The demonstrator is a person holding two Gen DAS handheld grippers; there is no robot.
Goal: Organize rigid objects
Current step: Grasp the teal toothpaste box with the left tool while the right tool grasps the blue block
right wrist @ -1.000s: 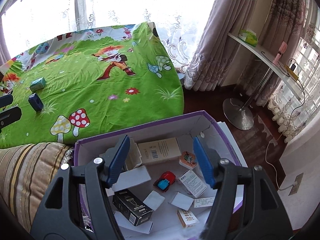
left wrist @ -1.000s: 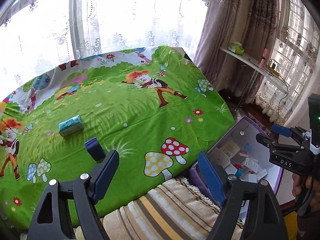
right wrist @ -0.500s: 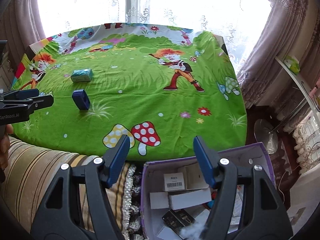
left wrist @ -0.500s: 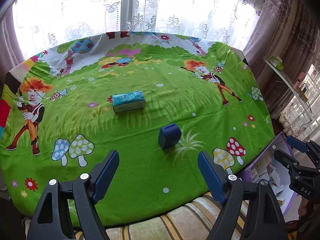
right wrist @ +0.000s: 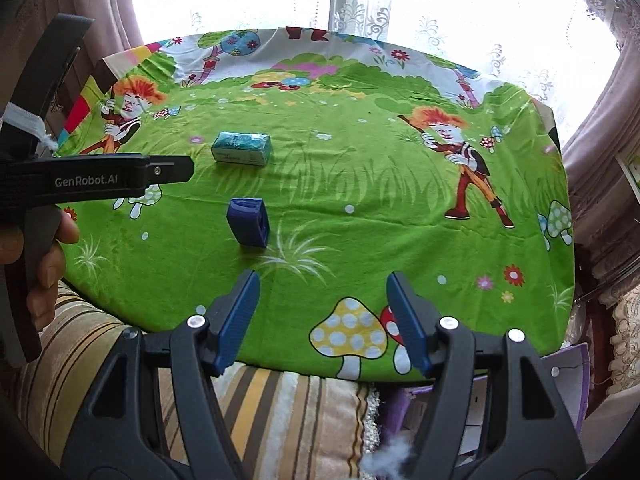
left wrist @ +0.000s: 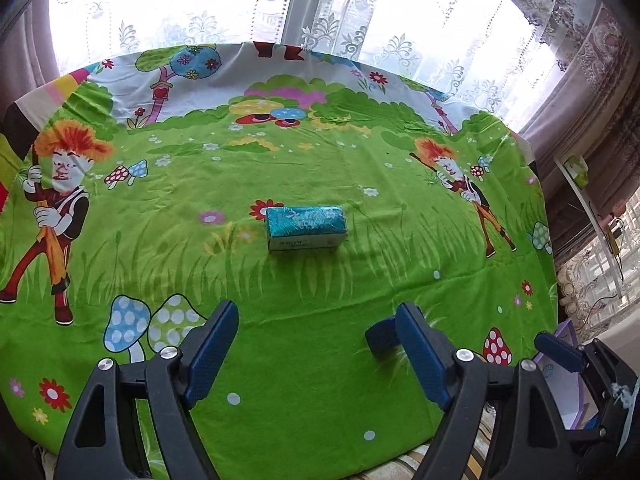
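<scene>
Reading this as barely started: both hand-held grippers are empty. My left hand-held gripper (left wrist: 316, 344) has its jaws spread with nothing between the pads; right hand-held gripper (right wrist: 322, 320) the same, jaws apart over the near edge of the table (right wrist: 360, 184).

2 rigid objects sit loose on the green cartoon cloth: teal box (left wrist: 306, 227) lying flat mid-table, dark blue block (right wrist: 249, 222) upright, nearer me, well apart from the box. Neither is touched. My guess is both still need moving, probably to the purple box (right wrist: 568, 364) off the table's right edge.

View differences:
- Left wrist: blue block mostly hidden behind my right finger pad (left wrist: 420, 354); teal box fully clear.
- Right wrist: both objects fully clear, plus the left hand-held gripper from the side with the person's hand (right wrist: 36, 264) on it, and the striped cushion (right wrist: 260, 408) below.
- Purple box contents unreadable in either view.
</scene>
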